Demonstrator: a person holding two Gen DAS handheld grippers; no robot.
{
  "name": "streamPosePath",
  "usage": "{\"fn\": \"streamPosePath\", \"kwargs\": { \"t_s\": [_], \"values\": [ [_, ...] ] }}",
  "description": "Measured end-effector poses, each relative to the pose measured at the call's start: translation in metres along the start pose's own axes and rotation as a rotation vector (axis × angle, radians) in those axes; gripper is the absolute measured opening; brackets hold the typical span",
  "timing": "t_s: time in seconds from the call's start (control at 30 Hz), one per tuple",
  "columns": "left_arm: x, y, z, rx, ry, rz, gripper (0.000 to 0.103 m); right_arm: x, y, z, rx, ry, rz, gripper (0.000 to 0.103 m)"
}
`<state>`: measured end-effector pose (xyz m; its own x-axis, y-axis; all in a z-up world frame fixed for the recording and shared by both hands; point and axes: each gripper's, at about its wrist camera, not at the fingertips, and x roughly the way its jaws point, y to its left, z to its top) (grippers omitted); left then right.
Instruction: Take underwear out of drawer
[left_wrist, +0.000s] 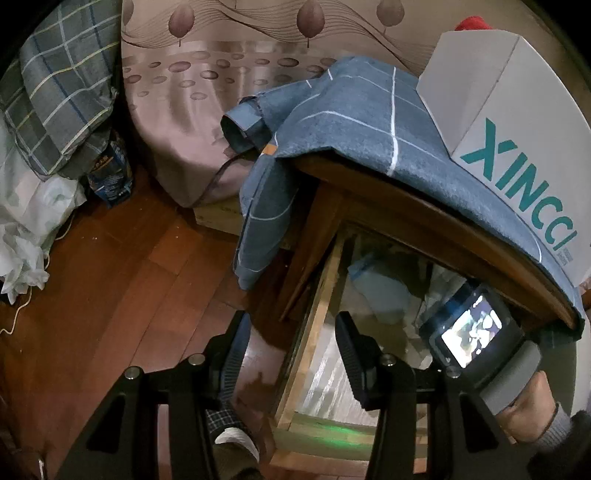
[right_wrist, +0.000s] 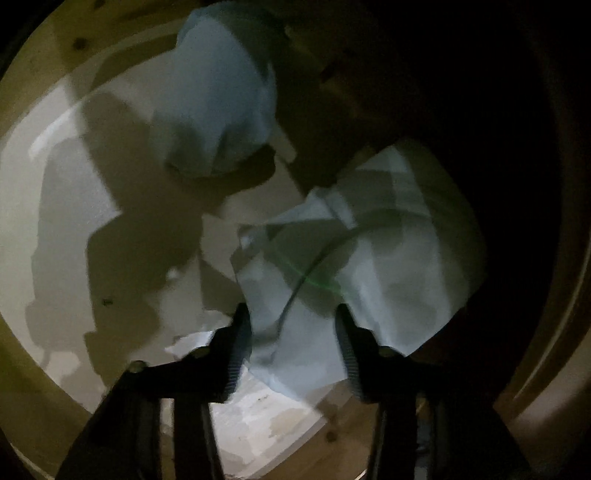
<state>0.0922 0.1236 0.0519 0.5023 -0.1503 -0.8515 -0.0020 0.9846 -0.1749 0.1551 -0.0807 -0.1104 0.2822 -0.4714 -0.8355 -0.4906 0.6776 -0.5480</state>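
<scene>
The wooden drawer (left_wrist: 314, 332) stands pulled out under the cabinet top. My left gripper (left_wrist: 293, 350) is open and straddles the drawer's left side wall without clamping it. In the left wrist view, the right gripper's body with its lit screen (left_wrist: 469, 328), held by a hand (left_wrist: 528, 406), reaches into the drawer, fingertips hidden. In the right wrist view, my right gripper (right_wrist: 293, 339) is down inside the dim drawer, and crumpled pale underwear (right_wrist: 388, 258) fills the gap between its pads. A second pale blue folded garment (right_wrist: 221, 92) lies farther back.
A blue checked cloth (left_wrist: 351, 122) drapes the cabinet top, with a white printed box (left_wrist: 517, 129) on it. A bed with a brown sheet (left_wrist: 207, 110) and a plaid pillow (left_wrist: 62, 92) stand behind. On the left are wooden floor (left_wrist: 129, 277) and white bedding (left_wrist: 22, 258).
</scene>
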Motion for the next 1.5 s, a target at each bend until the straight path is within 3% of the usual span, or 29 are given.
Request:
{"fn": "streamPosePath", "kwargs": {
  "t_s": [0.17, 0.33, 0.5, 0.7, 0.8, 0.9, 0.93, 0.97, 1.1, 1.17, 1.27, 1.37, 1.5],
  "values": [
    [0.0, -0.002, -0.001, 0.014, 0.006, 0.006, 0.049, -0.001, 0.0, -0.005, 0.001, -0.004, 0.015, 0.016],
    [0.0, -0.001, -0.001, 0.01, 0.005, 0.01, 0.049, -0.002, -0.003, -0.014, 0.021, -0.012, 0.037, 0.008],
    [0.003, -0.002, 0.0, 0.013, 0.007, 0.014, 0.049, -0.01, -0.007, -0.026, 0.031, 0.001, 0.162, 0.007],
    [0.003, -0.002, -0.001, 0.024, 0.009, 0.015, 0.049, -0.029, -0.006, -0.049, 0.02, 0.015, 0.384, 0.007],
    [0.003, -0.002, -0.001, 0.028, 0.01, 0.018, 0.049, -0.038, -0.007, -0.058, 0.012, 0.001, 0.412, 0.007],
    [0.003, -0.003, -0.002, 0.032, 0.01, 0.022, 0.049, -0.045, -0.013, -0.062, 0.063, -0.034, 0.432, 0.017],
    [0.003, -0.003, -0.002, 0.032, 0.011, 0.023, 0.049, -0.048, -0.013, -0.066, 0.09, -0.048, 0.446, 0.026],
    [0.003, -0.003, -0.003, 0.032, 0.012, 0.022, 0.049, -0.051, -0.016, -0.07, 0.118, -0.063, 0.453, 0.043],
    [0.005, -0.003, -0.002, 0.036, 0.02, 0.025, 0.049, -0.06, -0.035, -0.09, 0.188, -0.134, 0.433, 0.056],
    [0.005, -0.004, -0.002, 0.036, 0.02, 0.021, 0.049, -0.055, -0.043, -0.09, 0.172, -0.148, 0.404, 0.072],
    [0.004, -0.005, -0.003, 0.046, 0.019, 0.024, 0.049, -0.056, -0.035, -0.082, 0.122, -0.175, 0.328, 0.076],
    [0.006, -0.008, -0.004, 0.062, 0.022, 0.034, 0.049, -0.048, -0.019, -0.071, 0.101, -0.193, 0.321, 0.088],
    [0.007, -0.01, -0.006, 0.068, 0.026, 0.036, 0.049, -0.035, -0.015, -0.056, 0.063, -0.205, 0.303, 0.09]
  ]
}}
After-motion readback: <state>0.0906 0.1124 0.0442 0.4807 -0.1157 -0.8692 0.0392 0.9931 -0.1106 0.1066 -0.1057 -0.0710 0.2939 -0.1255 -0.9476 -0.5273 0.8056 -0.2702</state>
